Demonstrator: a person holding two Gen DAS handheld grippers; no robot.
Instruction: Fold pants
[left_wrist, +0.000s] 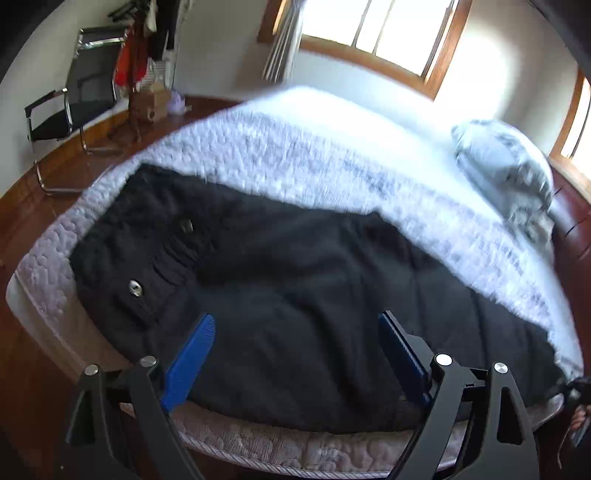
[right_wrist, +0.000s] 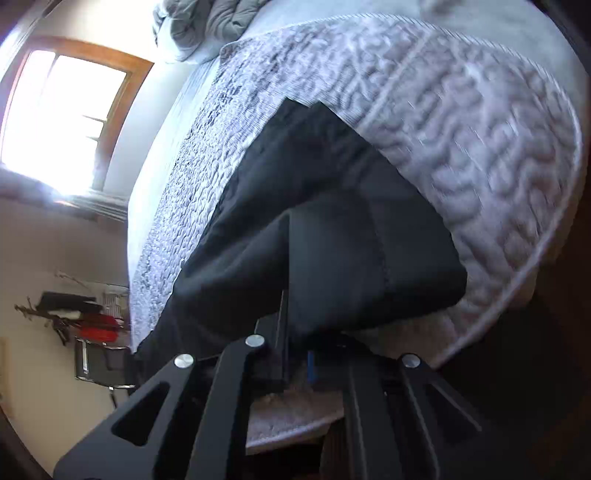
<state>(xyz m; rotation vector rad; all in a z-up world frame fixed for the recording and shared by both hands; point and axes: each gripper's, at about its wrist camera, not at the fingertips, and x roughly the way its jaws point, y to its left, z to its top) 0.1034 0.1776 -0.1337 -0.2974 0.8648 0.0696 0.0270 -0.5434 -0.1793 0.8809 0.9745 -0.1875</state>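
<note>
Black pants lie spread along the near edge of a bed, waist with two metal buttons at the left, legs running right. My left gripper is open, its blue pads apart just above the pants' middle, holding nothing. In the right wrist view the pants rise from the mattress in a lifted fold. My right gripper is shut on the pants' leg end, the cloth covering its fingertips.
The bed has a grey quilted mattress cover and a grey pillow at the far right. A black chair and a clothes rack stand on the wooden floor to the left. Windows line the far wall.
</note>
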